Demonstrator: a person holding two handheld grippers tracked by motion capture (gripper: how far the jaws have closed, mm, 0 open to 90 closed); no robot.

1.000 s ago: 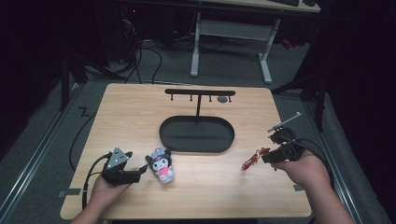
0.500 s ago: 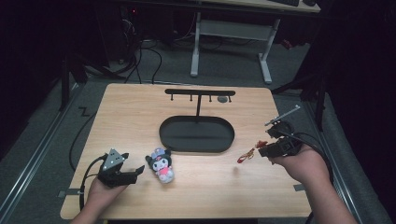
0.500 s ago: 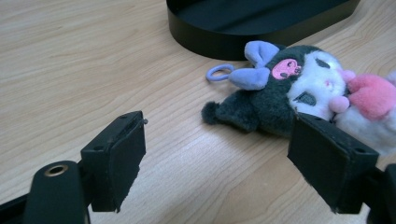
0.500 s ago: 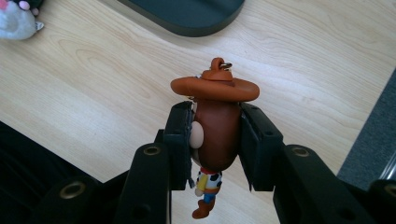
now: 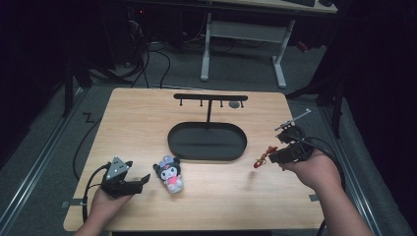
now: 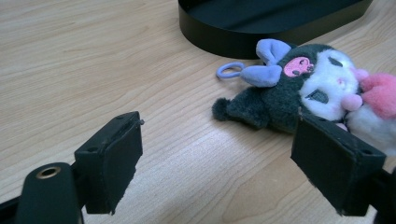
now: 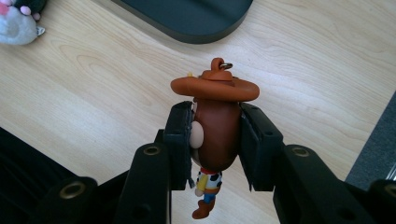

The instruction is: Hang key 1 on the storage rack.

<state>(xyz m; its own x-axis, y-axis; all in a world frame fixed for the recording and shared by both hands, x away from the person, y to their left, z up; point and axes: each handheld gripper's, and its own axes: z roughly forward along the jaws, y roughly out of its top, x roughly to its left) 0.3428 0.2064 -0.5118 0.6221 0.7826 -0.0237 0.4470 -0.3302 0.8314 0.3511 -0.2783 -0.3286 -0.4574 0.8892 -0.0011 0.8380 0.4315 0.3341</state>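
Right gripper (image 7: 215, 140): jaws clamped on the head of a cowboy figurine keychain (image 7: 212, 126), held above the table's right side, just right of the tray.
Cowboy figurine: smooth, glossy plastic; wide orange-brown hat brim, brown head, small metal ring on top; the body hangs behind the pads.
Left gripper (image 6: 233, 158): jaws wide apart, nothing between them, low over the near left of the table.
Plush keychain (image 6: 299, 93): fuzzy dark fabric, white face, lilac bow and loop, pink puff; lies on the table just right of the left gripper.
Tray (image 5: 206, 142): black, oval, low-walled, mid-table.
Rack (image 5: 210, 98): thin black T-shaped bar with small pegs, far of the tray.
Table (image 5: 137, 128): pale wood grain.
High view: figurine (image 5: 260, 158) reads as a red-orange speck; the right gripper view gives its shape.
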